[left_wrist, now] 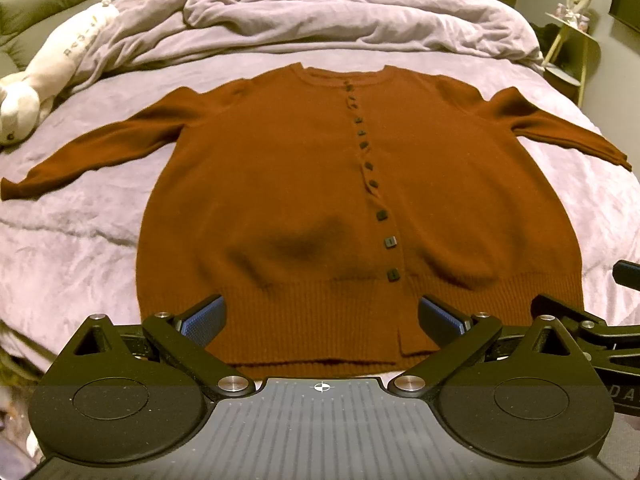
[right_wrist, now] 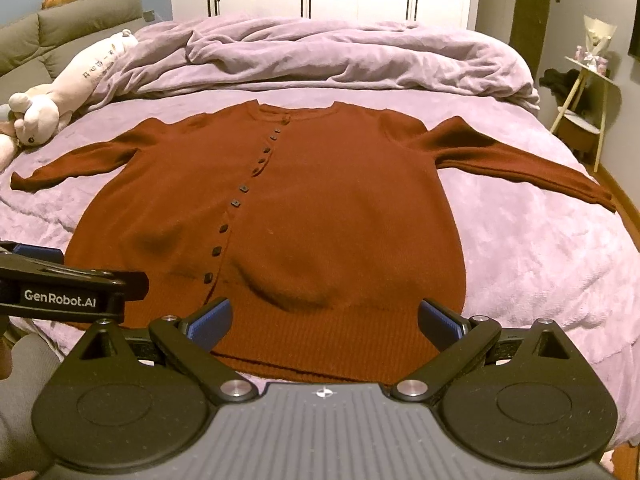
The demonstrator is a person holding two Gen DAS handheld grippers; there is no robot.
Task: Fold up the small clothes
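A rust-brown buttoned cardigan [left_wrist: 288, 184] lies flat and face up on the bed, both sleeves spread out to the sides, the ribbed hem nearest me. My left gripper [left_wrist: 320, 320] hovers open just above the hem, left of the button line, with nothing between its blue pads. In the right wrist view the same cardigan [right_wrist: 340, 208] fills the middle, and my right gripper [right_wrist: 324, 322] stands open over the hem's right half, empty. The left gripper's black arm [right_wrist: 72, 284] shows at that view's left edge.
The lilac bedsheet [left_wrist: 80, 248] surrounds the cardigan. A crumpled lilac duvet [left_wrist: 340, 20] is piled at the far side. A white plush toy [left_wrist: 52, 64] lies at the far left near a grey headboard. A small side table [right_wrist: 588, 92] stands off the bed's right.
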